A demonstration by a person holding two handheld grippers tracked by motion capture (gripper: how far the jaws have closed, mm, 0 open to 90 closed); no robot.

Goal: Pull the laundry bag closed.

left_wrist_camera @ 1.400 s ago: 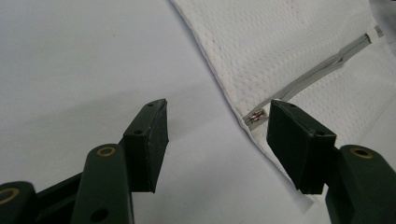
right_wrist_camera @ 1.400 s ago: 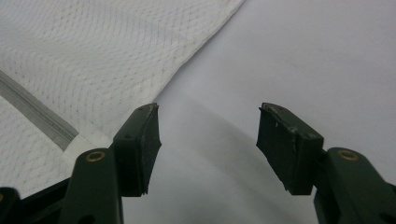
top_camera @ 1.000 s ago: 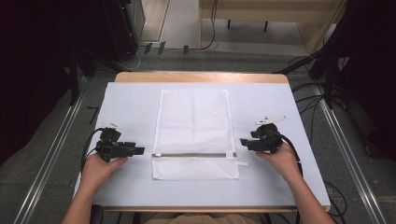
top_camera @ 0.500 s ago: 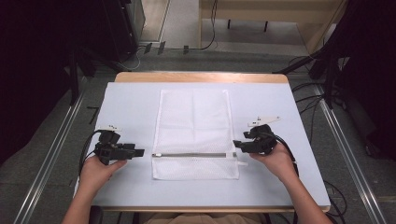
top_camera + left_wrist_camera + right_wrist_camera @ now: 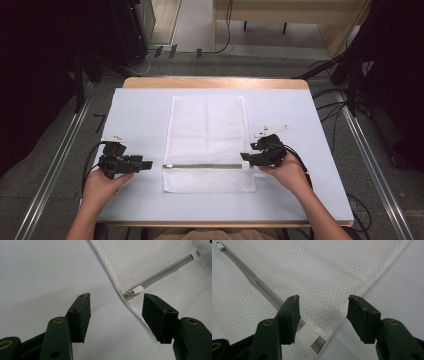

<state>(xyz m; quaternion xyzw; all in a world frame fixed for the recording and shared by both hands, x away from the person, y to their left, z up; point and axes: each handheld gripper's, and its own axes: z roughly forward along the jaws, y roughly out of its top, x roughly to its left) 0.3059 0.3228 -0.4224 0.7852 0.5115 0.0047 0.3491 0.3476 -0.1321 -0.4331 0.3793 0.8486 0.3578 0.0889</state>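
Note:
A white mesh bag (image 5: 207, 130) lies flat in the middle of the table, with a grey zipper (image 5: 205, 166) running across its near part. My left gripper (image 5: 147, 164) rests on the table just left of the bag, jaws open and bare. In the left gripper view my left gripper (image 5: 117, 297) points at the white zipper pull (image 5: 137, 289) a little ahead of it. My right gripper (image 5: 245, 157) sits at the bag's right edge. Its jaws (image 5: 324, 299) have just been closing a little and stand open over the zipper's end (image 5: 308, 332), with the bag's edge between them unpressed.
The table's pale covering (image 5: 140, 110) ends at a wooden far edge (image 5: 215, 82). Metal rails (image 5: 55, 165) run along the floor on both sides. Dark equipment and cables (image 5: 330, 95) stand beyond the far corners.
My right gripper has slid left and reached the bag's right edge at the zipper's end. The left gripper and the bag have stayed put.

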